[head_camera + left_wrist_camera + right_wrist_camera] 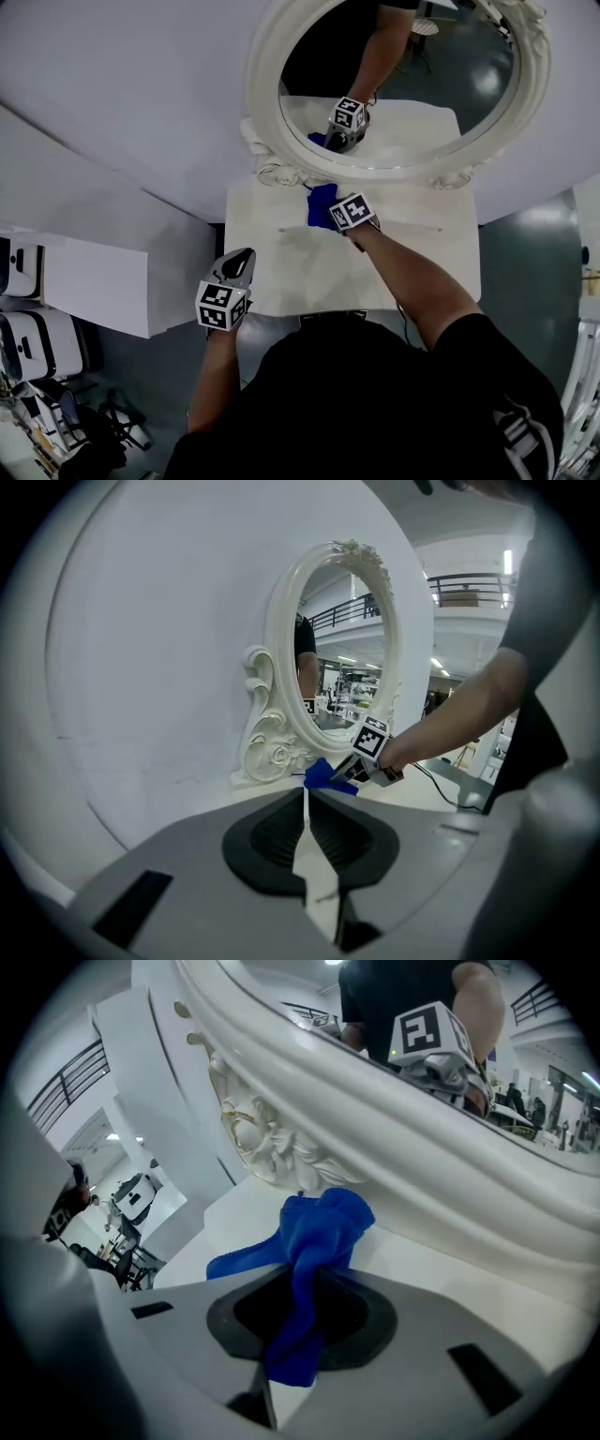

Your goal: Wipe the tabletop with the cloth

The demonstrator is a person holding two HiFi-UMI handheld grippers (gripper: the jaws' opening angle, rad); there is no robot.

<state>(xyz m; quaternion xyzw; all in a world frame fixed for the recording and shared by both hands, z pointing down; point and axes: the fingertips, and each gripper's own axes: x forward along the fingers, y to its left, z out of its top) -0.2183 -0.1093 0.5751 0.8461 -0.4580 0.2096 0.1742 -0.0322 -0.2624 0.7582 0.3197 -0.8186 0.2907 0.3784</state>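
Right gripper (pixel 302 1302) clamped on the crumpled blue cloth (pixel 323 1227), which bunches out ahead of its jaws, low over the white rectangular tabletop (pixel 412 267); left gripper (pixel 307 803) closed to a hairline, empty, held well off to the right gripper's left; risk: the ornate white oval mirror frame (pixel 272 1143) stands just beyond the cloth, so a forward stroke could snag its carving or nudge it; cloth-to-table contact unclear; near table edge hidden behind the person's torso (pixel 375 403).
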